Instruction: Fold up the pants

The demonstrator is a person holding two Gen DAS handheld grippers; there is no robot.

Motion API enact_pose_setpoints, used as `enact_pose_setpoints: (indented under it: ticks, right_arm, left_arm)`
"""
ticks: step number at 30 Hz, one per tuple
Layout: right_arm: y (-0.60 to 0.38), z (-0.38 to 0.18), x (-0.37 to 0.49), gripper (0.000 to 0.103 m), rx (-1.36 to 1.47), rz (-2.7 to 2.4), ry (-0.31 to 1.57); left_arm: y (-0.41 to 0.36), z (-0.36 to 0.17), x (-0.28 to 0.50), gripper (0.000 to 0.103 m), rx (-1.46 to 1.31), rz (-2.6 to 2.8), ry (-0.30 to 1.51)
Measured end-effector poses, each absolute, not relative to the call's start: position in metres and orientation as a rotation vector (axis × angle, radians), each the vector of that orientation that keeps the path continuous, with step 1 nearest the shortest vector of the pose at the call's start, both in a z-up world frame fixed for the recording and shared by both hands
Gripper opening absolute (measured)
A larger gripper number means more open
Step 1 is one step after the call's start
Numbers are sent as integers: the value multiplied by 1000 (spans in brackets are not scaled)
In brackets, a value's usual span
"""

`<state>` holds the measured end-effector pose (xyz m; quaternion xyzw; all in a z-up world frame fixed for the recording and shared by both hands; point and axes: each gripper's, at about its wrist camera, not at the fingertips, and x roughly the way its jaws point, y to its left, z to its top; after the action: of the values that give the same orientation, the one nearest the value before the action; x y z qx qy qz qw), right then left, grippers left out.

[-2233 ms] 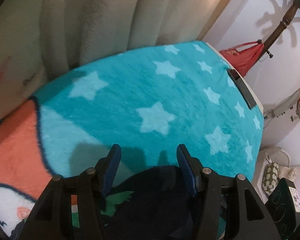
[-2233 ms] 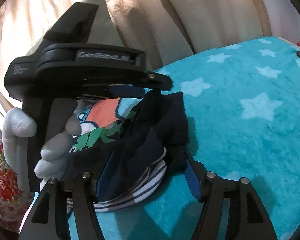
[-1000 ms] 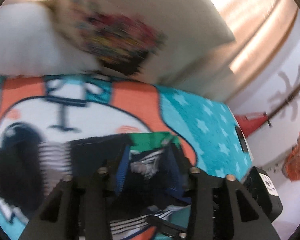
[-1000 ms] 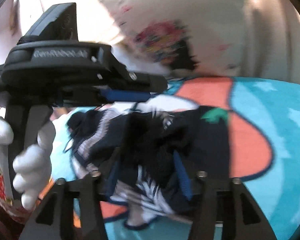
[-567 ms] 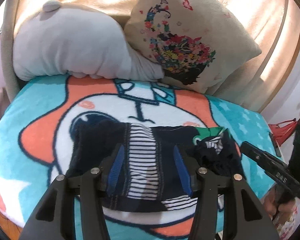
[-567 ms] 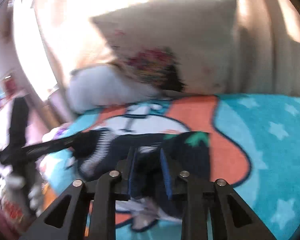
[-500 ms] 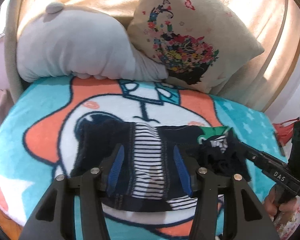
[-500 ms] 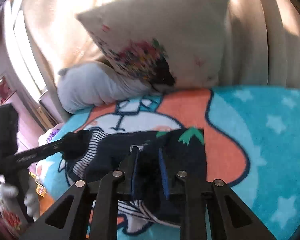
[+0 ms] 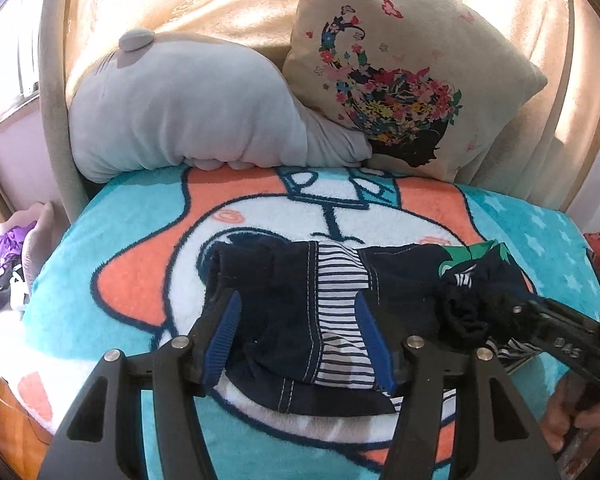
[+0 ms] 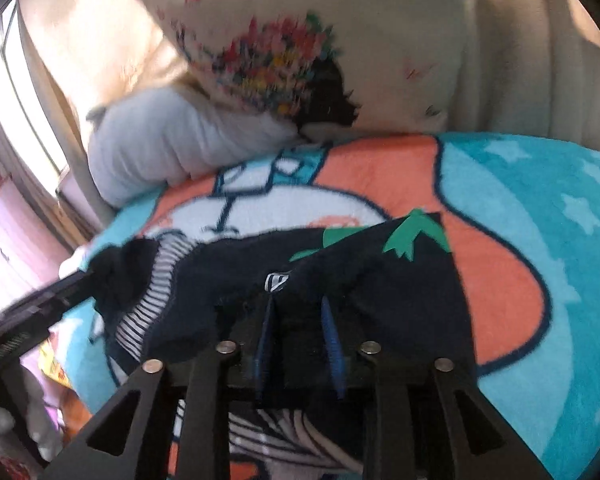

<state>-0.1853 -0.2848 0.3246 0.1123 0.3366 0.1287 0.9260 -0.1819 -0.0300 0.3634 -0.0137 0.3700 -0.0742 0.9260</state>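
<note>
On a teal cartoon-print blanket (image 9: 100, 240), below a grey plush pillow (image 9: 180, 112) and a floral cushion (image 9: 400, 80), small navy pants (image 9: 300, 300) with striped panels lie bunched across the blanket's middle. The left gripper (image 9: 296, 332), jaws spread and just opening, straddles the striped end without pinching. The right gripper (image 10: 298, 336), jaws narrow but reopening, has dark cloth between them. Best practice now: flatten both ends before creasing.
</note>
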Motion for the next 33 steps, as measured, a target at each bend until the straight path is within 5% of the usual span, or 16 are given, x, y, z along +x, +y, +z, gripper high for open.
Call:
enact_pose_setpoints:
  ticks: [7, 33]
  right_arm:
    - [-284, 334, -203, 48, 214, 252, 647]
    - [-251, 339, -217, 54, 148, 284, 663]
  left_arm:
    - [-33, 366, -188, 59, -13, -148, 742]
    - [-7, 359, -197, 67, -64, -126, 744]
